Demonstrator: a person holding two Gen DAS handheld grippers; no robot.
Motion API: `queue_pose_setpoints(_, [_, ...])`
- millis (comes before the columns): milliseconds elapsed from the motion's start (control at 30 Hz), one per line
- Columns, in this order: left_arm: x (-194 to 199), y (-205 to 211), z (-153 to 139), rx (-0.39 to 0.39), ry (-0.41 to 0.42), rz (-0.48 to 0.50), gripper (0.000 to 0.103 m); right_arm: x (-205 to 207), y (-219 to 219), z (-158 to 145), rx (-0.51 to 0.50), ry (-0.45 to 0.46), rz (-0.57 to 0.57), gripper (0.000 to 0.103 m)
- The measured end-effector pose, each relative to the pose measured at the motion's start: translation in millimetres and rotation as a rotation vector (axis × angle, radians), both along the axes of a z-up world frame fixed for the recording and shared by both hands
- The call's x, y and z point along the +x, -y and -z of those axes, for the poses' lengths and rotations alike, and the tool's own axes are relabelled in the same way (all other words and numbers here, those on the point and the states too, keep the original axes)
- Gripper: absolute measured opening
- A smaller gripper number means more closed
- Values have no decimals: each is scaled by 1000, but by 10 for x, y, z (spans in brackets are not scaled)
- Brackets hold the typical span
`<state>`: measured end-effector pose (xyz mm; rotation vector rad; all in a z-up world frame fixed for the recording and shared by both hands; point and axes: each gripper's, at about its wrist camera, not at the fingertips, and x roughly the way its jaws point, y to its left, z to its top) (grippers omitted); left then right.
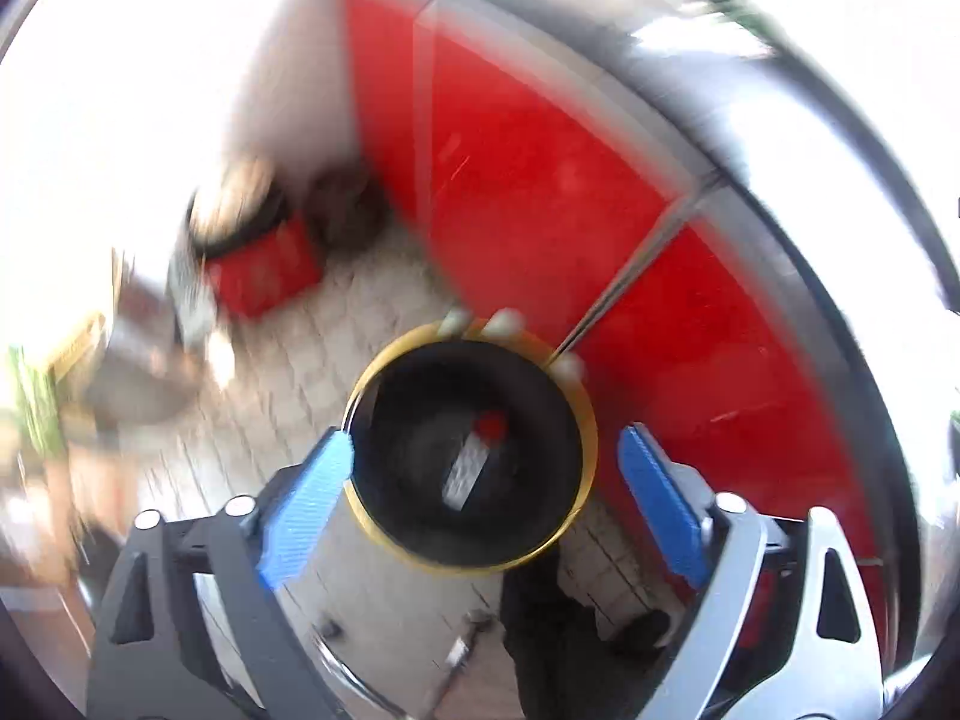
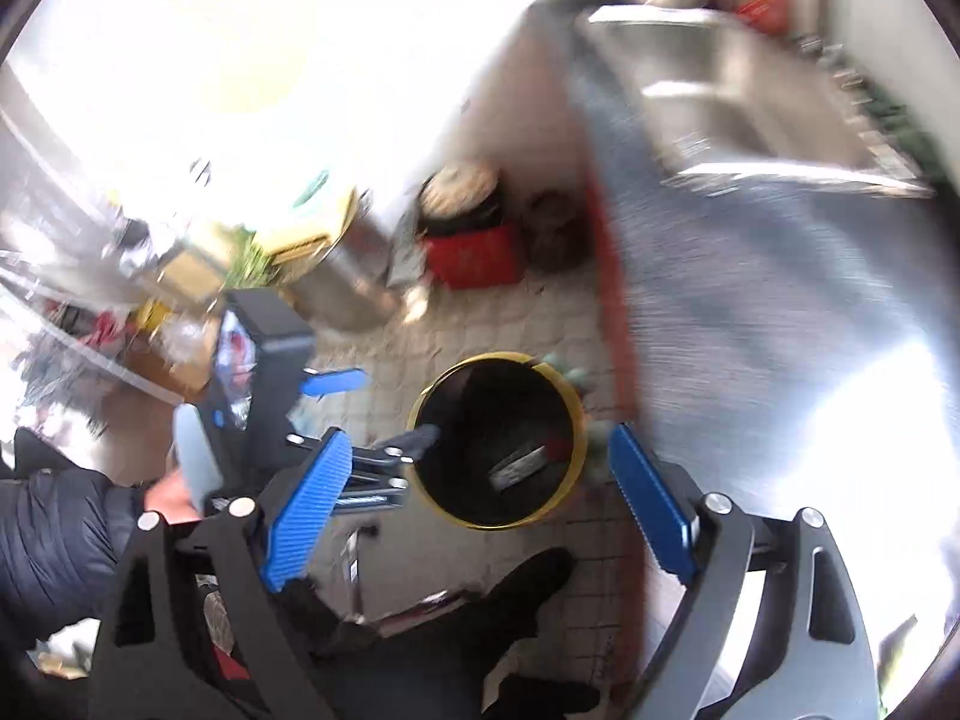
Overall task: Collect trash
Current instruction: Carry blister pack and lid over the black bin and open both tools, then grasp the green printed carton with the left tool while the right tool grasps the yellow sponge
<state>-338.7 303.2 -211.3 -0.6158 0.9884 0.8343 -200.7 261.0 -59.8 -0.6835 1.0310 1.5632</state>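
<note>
A round trash bin (image 1: 540, 402) with a yellow rim and black liner stands on the tiled floor beside red cabinet fronts. At its bottom lies a silvery wrapper (image 1: 465, 471) with a red end. My left gripper (image 1: 485, 437) hangs over the bin's mouth, open, nothing between its blue pads. In the right wrist view the same bin (image 2: 480, 396) and wrapper (image 2: 519, 462) show below my right gripper (image 2: 480, 435), which is also open and empty. The left gripper (image 2: 378, 411) appears there at the bin's left edge, with a dark sleeve (image 2: 54, 540) behind it.
Red cabinet fronts (image 1: 540, 180) carry a steel counter (image 2: 750, 300) with a sink (image 2: 720, 90). A red crate (image 2: 474, 258) and a dark pot stand further along the floor. Cluttered boxes and bags (image 2: 180, 276) lie to the left. The person's dark shoe (image 2: 522, 588) is near the bin.
</note>
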Motion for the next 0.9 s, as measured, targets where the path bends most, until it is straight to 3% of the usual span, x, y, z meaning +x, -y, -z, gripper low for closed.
queue_pose_setpoints(133, [785, 424, -786, 142, 53, 229, 96, 720, 889, -483, 72, 108, 244, 91])
queue_pose_setpoints(233, [1510, 886, -1212, 180, 110, 419, 96, 1247, 1644, -688, 75, 175, 472, 92])
queue_pose_setpoints(333, [2224, 1449, -1518, 168, 188, 580, 96, 1640, 2480, -793, 78, 209, 697, 92])
queue_pose_setpoints(500, [3146, 2408, -1780, 73, 273, 785, 97, 2104, 3801, -875, 77, 230, 1034, 92])
queue_pose_setpoints(700, [3449, 3081, -1830, 65, 240, 959, 96, 2268, 5049, -700, 53, 163, 1339, 92])
queue_pose_setpoints(900, [3392, 3085, -1630, 103, 161, 1090, 96, 2323, 5515, -514, 12, 113, 1442, 92])
